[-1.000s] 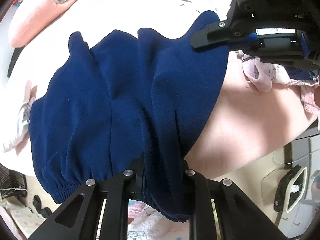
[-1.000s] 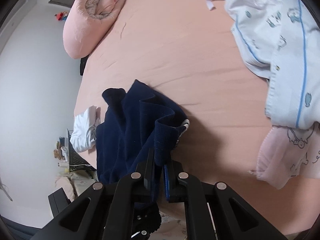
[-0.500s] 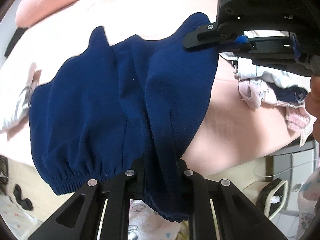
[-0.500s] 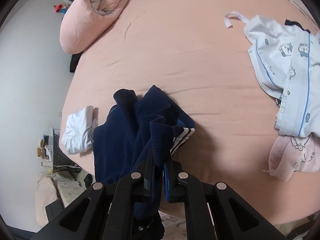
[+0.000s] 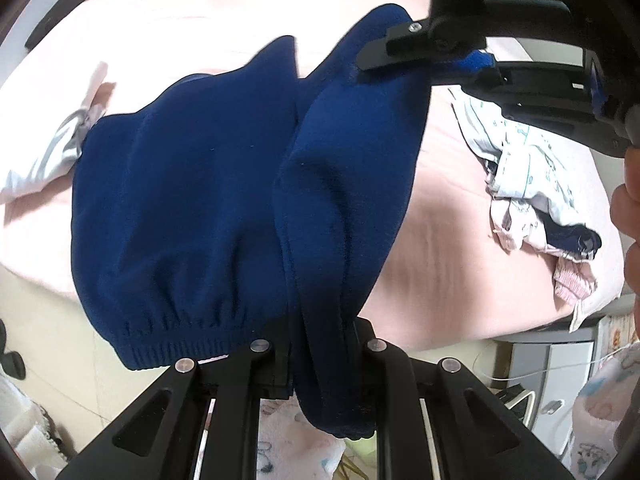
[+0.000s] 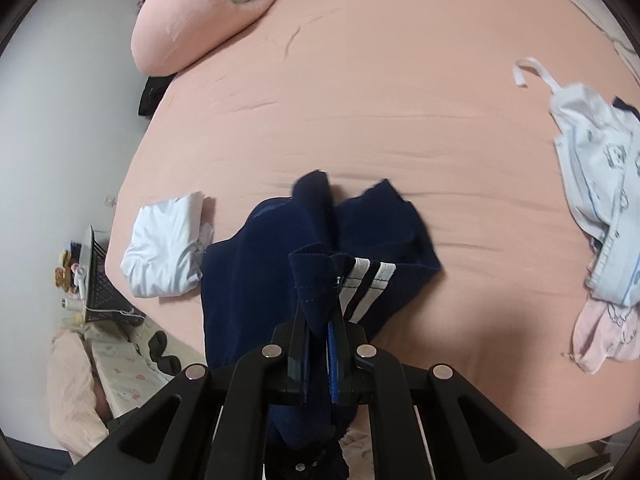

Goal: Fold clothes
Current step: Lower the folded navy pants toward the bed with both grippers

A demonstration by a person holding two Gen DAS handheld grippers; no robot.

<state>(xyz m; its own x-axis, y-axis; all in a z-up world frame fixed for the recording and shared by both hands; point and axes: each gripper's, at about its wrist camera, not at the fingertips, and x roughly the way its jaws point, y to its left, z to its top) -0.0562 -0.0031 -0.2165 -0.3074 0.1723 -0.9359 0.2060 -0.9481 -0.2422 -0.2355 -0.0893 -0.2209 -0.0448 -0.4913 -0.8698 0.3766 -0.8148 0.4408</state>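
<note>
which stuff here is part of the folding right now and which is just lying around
In use: navy garment, left gripper, right gripper.
Lying about: white folded cloth, pale clothes pile, pink pillow, bed.

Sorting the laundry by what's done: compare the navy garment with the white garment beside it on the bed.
The navy garment is dark blue with white stripes; the white garment is plain white. The navy garment is gripped by both the left tool and the right tool and partly lifted; the white garment lies untouched. The navy garment is rumpled and looks larger; the white one is a compact bundle. Both rest on the pink bed.
</note>
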